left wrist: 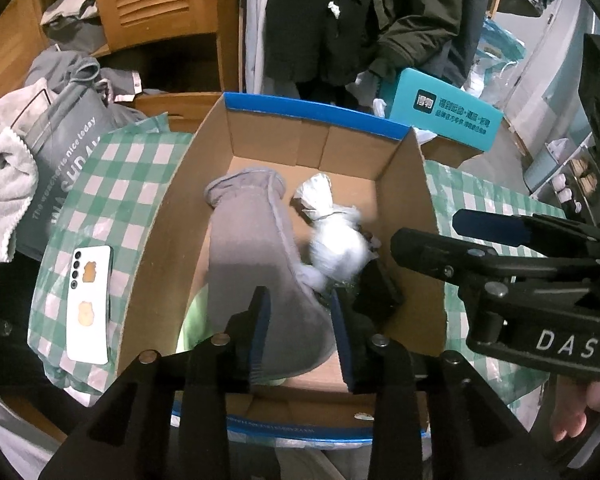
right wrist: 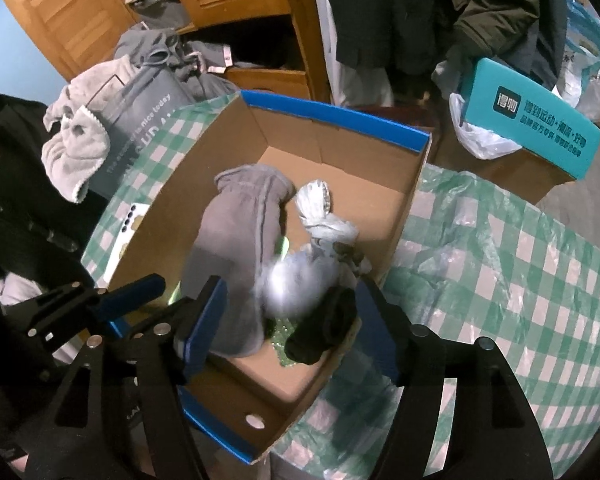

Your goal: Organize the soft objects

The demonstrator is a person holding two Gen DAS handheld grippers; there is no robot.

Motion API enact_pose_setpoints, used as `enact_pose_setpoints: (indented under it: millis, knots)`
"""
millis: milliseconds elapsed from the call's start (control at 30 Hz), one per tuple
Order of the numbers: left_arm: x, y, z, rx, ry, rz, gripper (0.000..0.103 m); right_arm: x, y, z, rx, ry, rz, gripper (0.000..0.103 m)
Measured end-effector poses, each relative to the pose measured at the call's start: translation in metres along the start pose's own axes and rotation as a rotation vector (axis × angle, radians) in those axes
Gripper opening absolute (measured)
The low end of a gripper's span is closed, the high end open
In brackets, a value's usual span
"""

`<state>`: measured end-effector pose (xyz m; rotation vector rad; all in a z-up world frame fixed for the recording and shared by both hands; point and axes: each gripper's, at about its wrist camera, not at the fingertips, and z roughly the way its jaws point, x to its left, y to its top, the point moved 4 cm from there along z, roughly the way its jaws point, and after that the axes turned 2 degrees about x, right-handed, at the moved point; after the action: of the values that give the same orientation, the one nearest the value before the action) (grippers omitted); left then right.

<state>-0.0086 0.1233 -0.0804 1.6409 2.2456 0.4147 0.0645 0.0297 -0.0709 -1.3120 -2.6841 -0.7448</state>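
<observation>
An open cardboard box with a blue rim stands on the checked cloth. Inside lie a long grey sock, a white knotted bundle that is partly blurred, and a black sock. My left gripper hangs open over the near end of the grey sock, which lies between its fingers without being pressed. My right gripper is open over the box's right side, with the blurred white bundle and the black sock between its fingers.
A white phone lies on the green checked cloth left of the box. A grey bag with a pale towel sits further left. A teal box and hanging dark clothes stand behind.
</observation>
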Motion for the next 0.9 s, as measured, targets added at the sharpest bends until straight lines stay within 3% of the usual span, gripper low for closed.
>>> enact_pose_setpoints:
  millis: [300, 400, 500, 600, 767, 900]
  knots:
    - [-0.002, 0.002, -0.018, -0.022, 0.027, 0.014, 0.050, -0.014, -0.004, -0.026, -0.046, -0.022, 0.036, 0.072]
    - [-0.004, 0.002, -0.028, -0.036, 0.028, 0.015, 0.060, -0.017, -0.007, -0.037, -0.063, -0.031, 0.039, 0.072]
    - [-0.008, 0.003, -0.037, -0.052, 0.036, 0.035, 0.061, -0.020, -0.011, -0.048, -0.086, -0.044, 0.033, 0.072]
    - [-0.012, 0.004, -0.045, -0.069, 0.033, 0.049, 0.075, -0.023, -0.015, -0.061, -0.116, -0.057, 0.033, 0.072]
    - [-0.020, 0.004, -0.055, -0.086, 0.027, 0.067, 0.075, -0.027, -0.024, -0.080, -0.153, -0.083, 0.019, 0.073]
    - [-0.024, 0.005, -0.062, -0.094, 0.021, 0.064, 0.082, -0.032, -0.032, -0.093, -0.170, -0.098, 0.003, 0.073]
